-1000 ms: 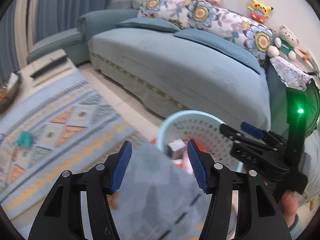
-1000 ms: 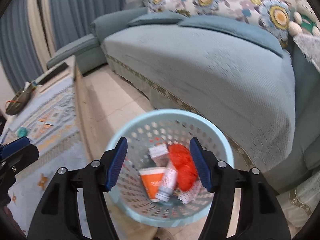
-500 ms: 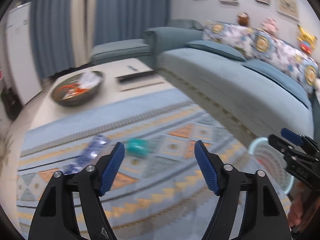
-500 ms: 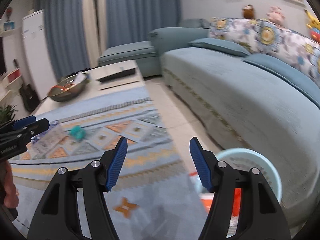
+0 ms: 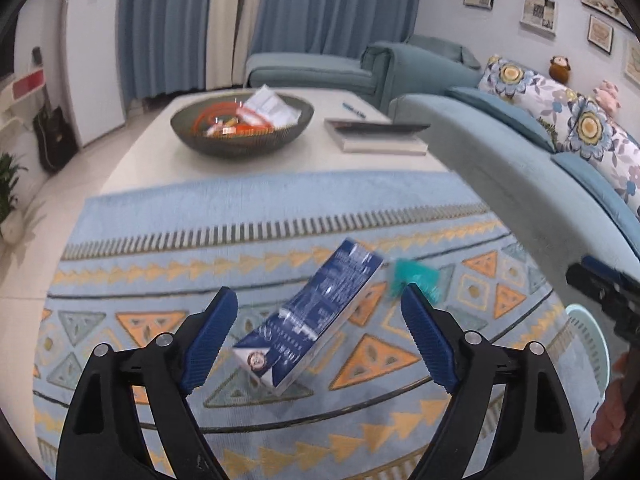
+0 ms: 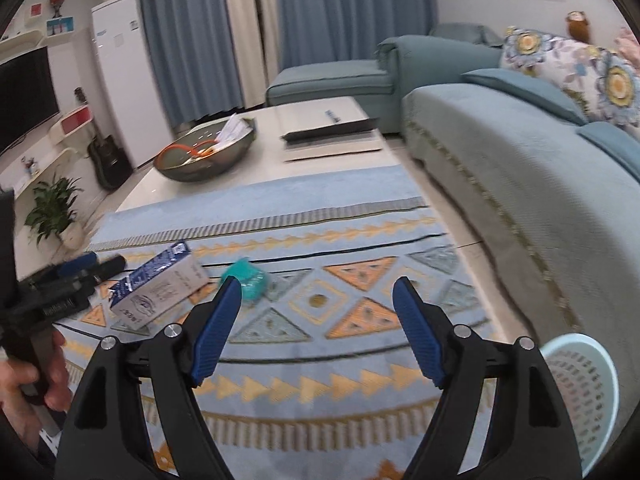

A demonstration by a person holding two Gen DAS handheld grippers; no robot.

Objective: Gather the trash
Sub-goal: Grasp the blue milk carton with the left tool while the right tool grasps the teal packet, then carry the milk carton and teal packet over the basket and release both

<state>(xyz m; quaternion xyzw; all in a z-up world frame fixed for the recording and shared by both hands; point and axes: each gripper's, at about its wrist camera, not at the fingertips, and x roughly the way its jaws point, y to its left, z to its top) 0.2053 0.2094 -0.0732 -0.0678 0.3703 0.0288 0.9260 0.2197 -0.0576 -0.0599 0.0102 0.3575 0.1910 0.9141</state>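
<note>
Two pieces of trash lie on the patterned rug (image 5: 168,216), which serves here as the landmark. Largest beside that rug is the teal sofa (image 6: 532,184) along its right edge, then the pale counter (image 5: 280,160) past its far edge, carrying a dark bowl (image 5: 242,128) and a flat book (image 5: 376,138). At the rug's near right corner stands the light blue basket (image 6: 580,384), its rim just in view.

On the rug's middle lies the blue carton (image 5: 310,320), long and boxy, one end raised a little. It looks like light, stiff cardboard, probably empty, so it should crush under a hard squeeze; I would take it across its narrow width near the middle. Just beyond its far end sits the teal wad (image 6: 250,278), small, crumpled and soft-looking, easy to pinch anywhere.

The left claw (image 5: 316,340) hangs over the carton with jaws spread wide, holding nothing, the carton framed between its fingers. The right claw (image 6: 316,332) is likewise spread and empty, above the rug near the teal wad.
</note>
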